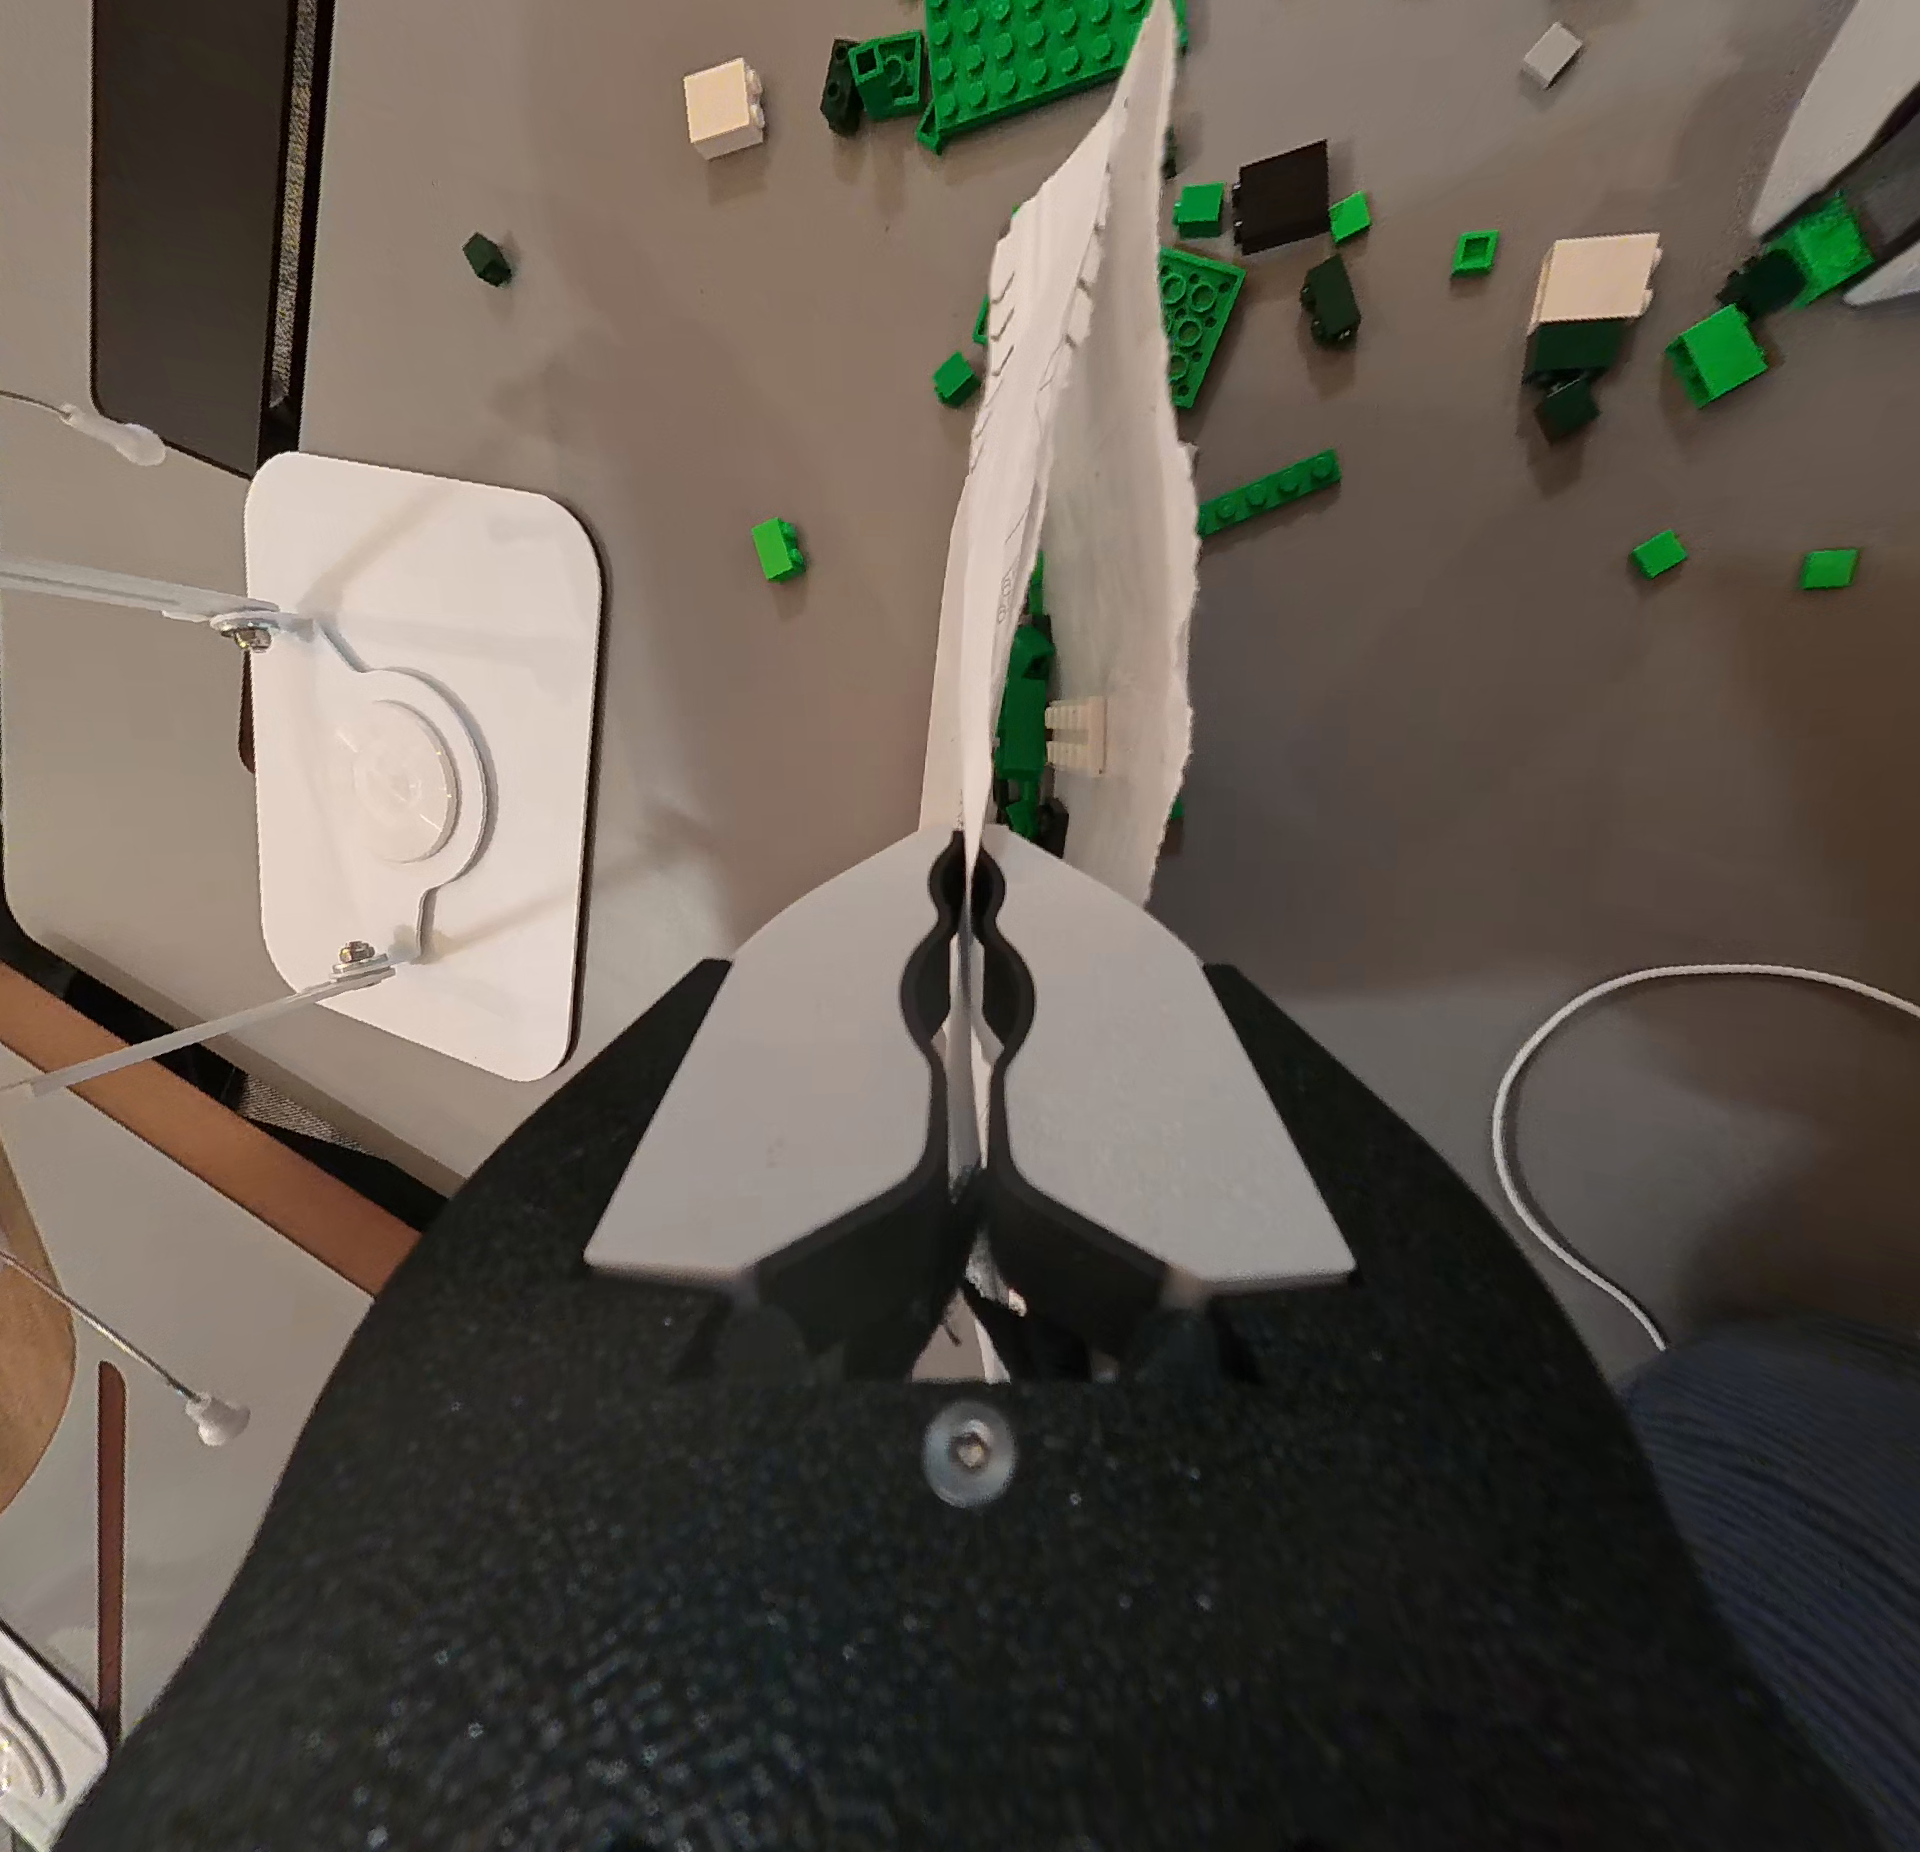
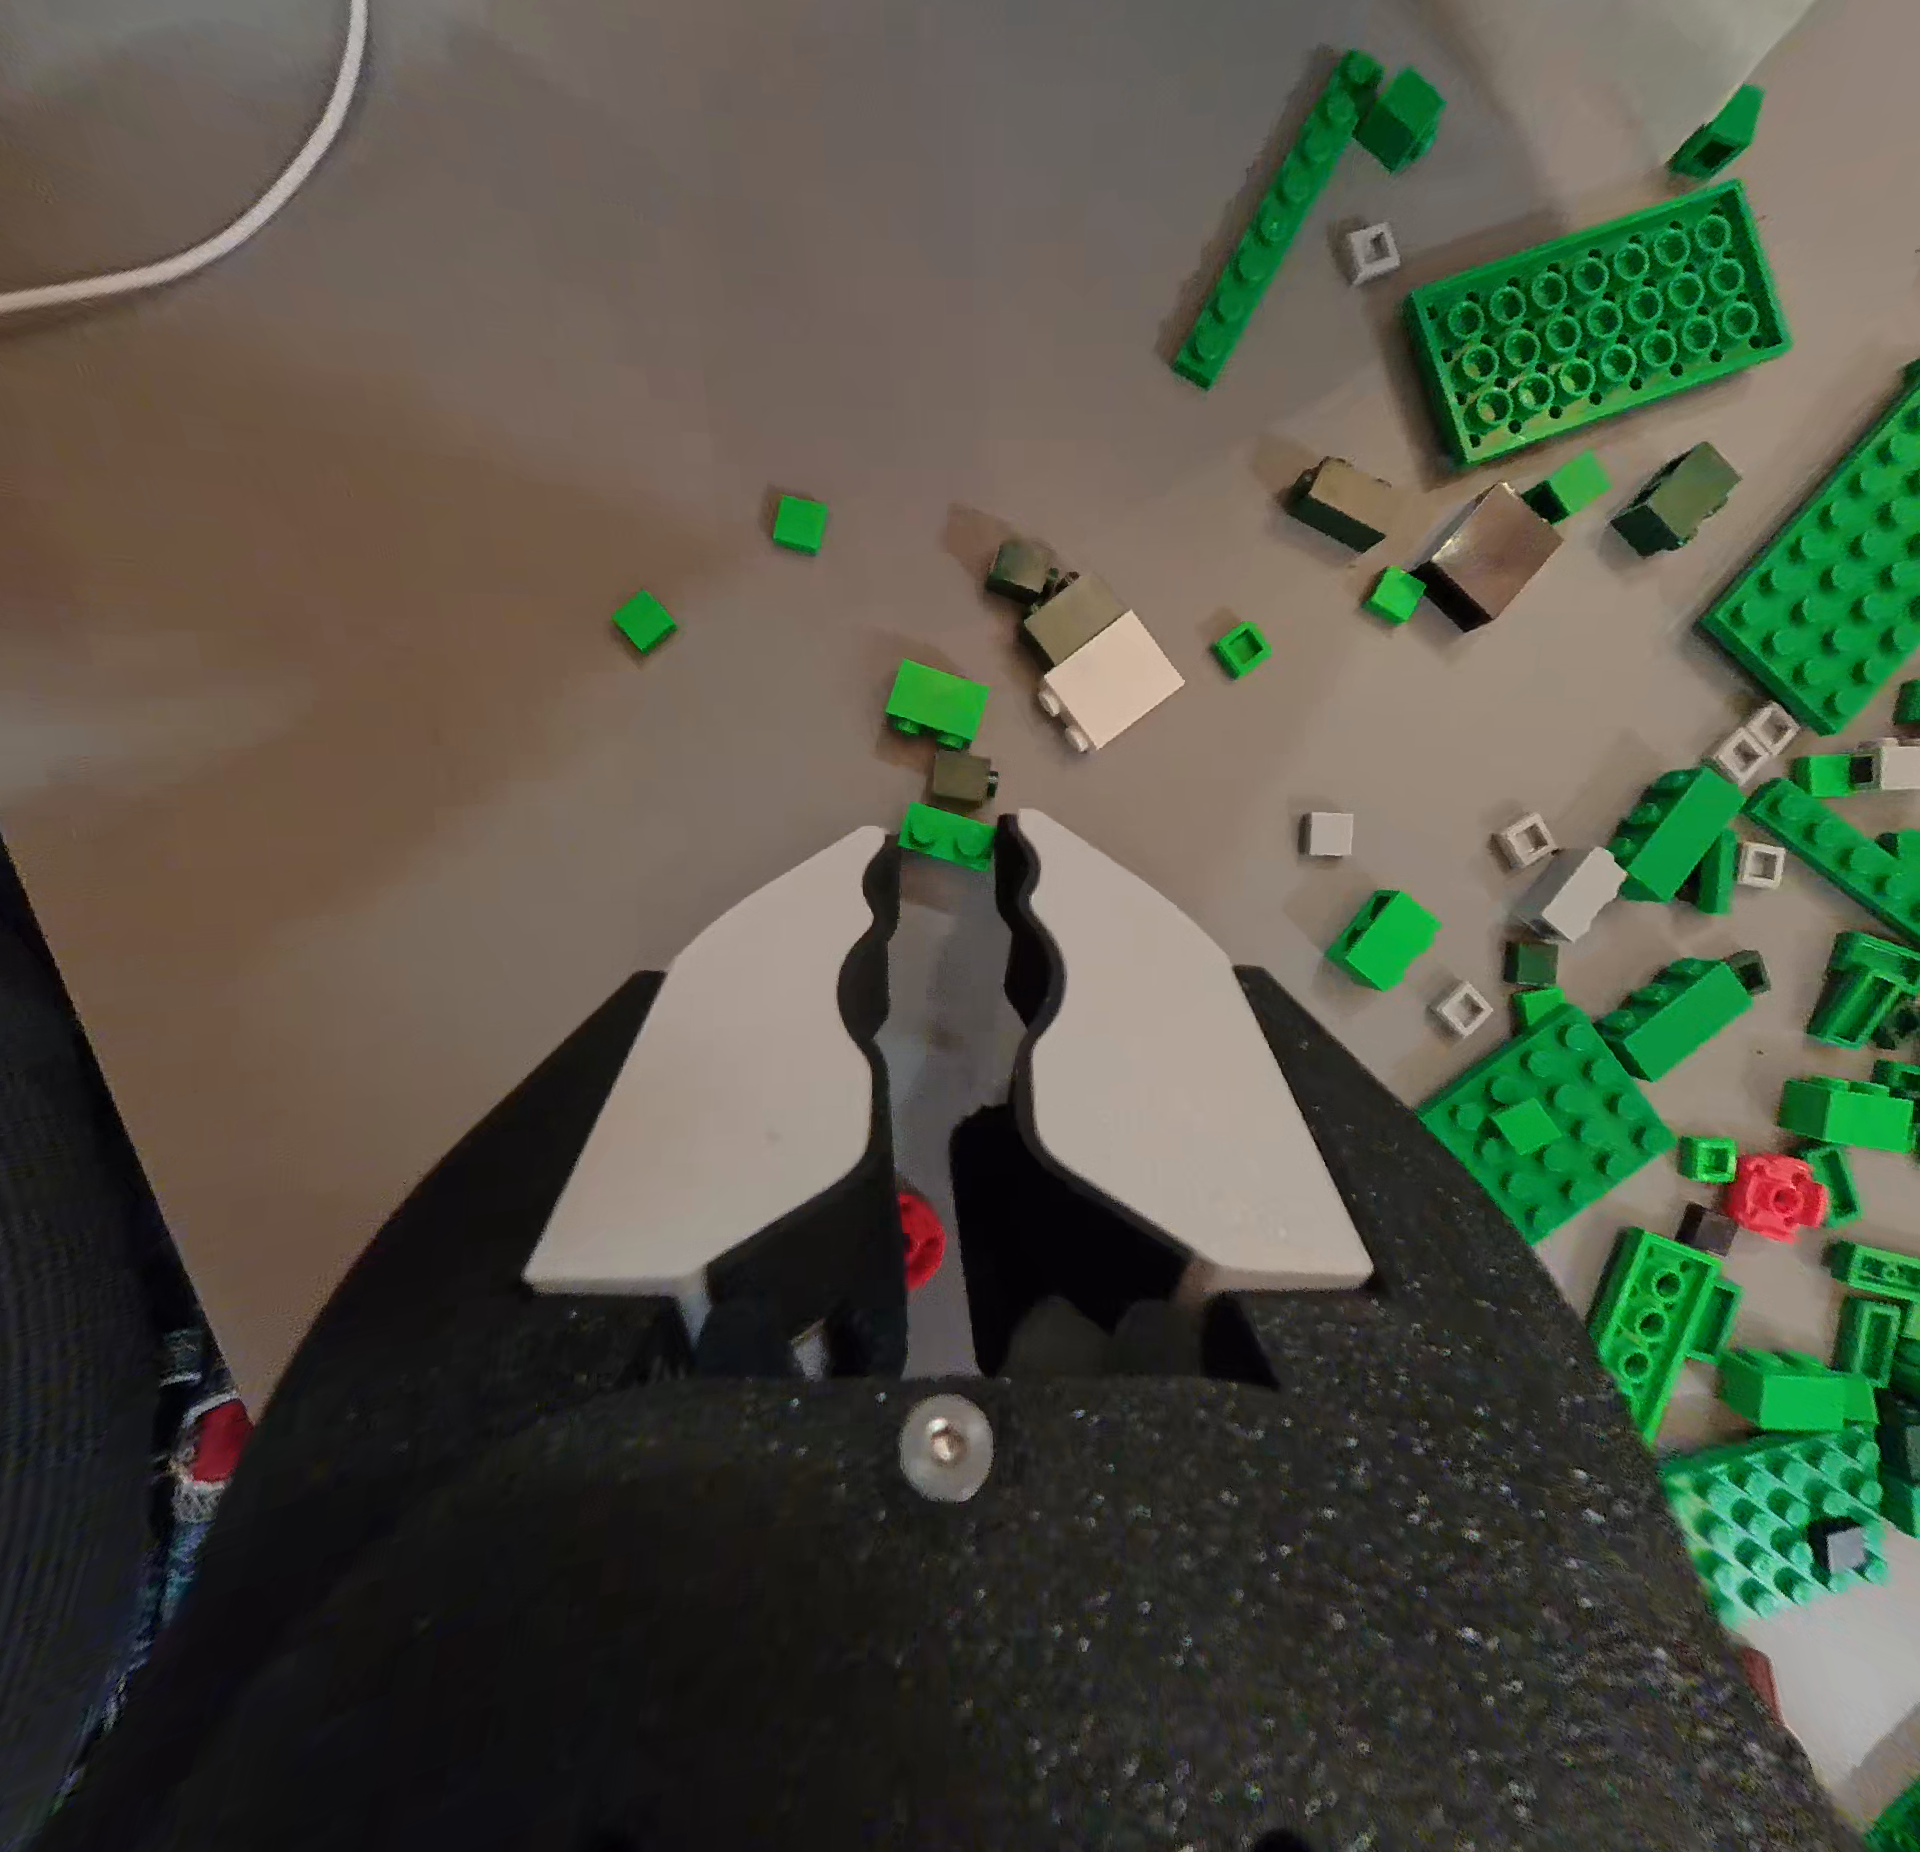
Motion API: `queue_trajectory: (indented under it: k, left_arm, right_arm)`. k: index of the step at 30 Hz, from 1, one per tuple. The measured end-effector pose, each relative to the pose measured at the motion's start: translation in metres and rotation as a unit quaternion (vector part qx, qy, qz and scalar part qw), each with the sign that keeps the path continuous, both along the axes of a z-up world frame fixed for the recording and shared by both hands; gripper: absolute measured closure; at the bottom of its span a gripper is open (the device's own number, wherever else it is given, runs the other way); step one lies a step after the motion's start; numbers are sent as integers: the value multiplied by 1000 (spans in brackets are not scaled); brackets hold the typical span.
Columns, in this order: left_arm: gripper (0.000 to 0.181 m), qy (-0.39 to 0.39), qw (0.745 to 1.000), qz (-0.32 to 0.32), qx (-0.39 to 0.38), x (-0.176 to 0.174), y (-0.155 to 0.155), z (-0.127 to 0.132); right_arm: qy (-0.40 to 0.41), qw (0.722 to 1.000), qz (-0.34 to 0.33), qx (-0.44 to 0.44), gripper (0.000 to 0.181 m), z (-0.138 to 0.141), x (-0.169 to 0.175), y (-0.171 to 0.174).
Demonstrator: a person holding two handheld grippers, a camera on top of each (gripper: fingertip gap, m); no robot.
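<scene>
Left wrist view: the left gripper [image 1: 971,852] has its grey fingers [image 1: 831,1023] pressed together on a sheet of white paper [image 1: 1091,431], which is pinched edge-on along the wavy seam between the pads. The sheet runs straight out from the tips, its long axis pointing away from the camera toward the top of the view, above the grey table [image 1: 623,348]; its right edge is ragged, as if torn, and faint print shows on one face. To the left stands a white rounded plate [image 1: 312,555] with a thin metal bracket; under and beyond the paper lie scattered green bricks, among them a large studded green plate [image 1: 1018,36], and at right a white cable [image 1: 1558,1023]. Right wrist view: the right gripper [image 2: 948,836] has its fingers spread narrowly, and a small green two-stud brick [image 2: 945,838] sits between the tips, its long axis crosswise to the fingers; contact with the pads probably exists but cannot be confirmed. Just beyond it lies a dark green brick [image 2: 961,776], farther off a white brick [image 2: 1112,680], and at right a dense heap of green pieces with one red round piece [image 2: 1777,1194].
</scene>
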State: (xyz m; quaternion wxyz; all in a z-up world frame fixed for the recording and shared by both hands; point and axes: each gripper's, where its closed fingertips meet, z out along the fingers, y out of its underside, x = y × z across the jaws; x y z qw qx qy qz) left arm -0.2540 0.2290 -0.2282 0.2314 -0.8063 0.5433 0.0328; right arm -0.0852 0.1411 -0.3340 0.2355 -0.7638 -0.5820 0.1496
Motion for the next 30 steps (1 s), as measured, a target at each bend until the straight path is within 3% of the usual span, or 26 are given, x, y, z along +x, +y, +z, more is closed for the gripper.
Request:
queue_trajectory:
  k: [2, 4, 6, 9, 11, 16, 26, 30]
  left_arm:
    - [181, 1, 1000, 0, 1, 0, 0, 0]
    - [181, 1, 1000, -1, 2, 0, 0, 1]
    - [181, 0, 1000, -1, 5, 2, 1, 2]
    - [181, 11, 1000, 5, 14, 3, 0, 4]
    - [181, 19, 1000, 5, 18, 3, -1, 5]
    - [181, -2, 1000, -5, 29, 6, -3, 12]
    - [181, -38, 999, -8, 35, 3, -6, 21]
    - [181, -28, 999, -7, 31, 4, -4, 17]
  right_arm:
    - [-5, 1000, 0, 10, 164, 5, 2, 2]
    - [32, 999, 7, 38, 164, 27, -11, 8]
    - [110, 989, 11, 101, 164, 70, -42, 20]
    - [246, 949, 7, 196, 164, 142, -97, 35]
    - [276, 931, -1, 239, 164, 165, -120, 45]
    - [252, 938, -21, 236, 164, 155, -144, 69]
    - [213, 936, -13, 280, 164, 148, -145, 71]
    - [211, 938, -12, 276, 151, 147, -145, 70]
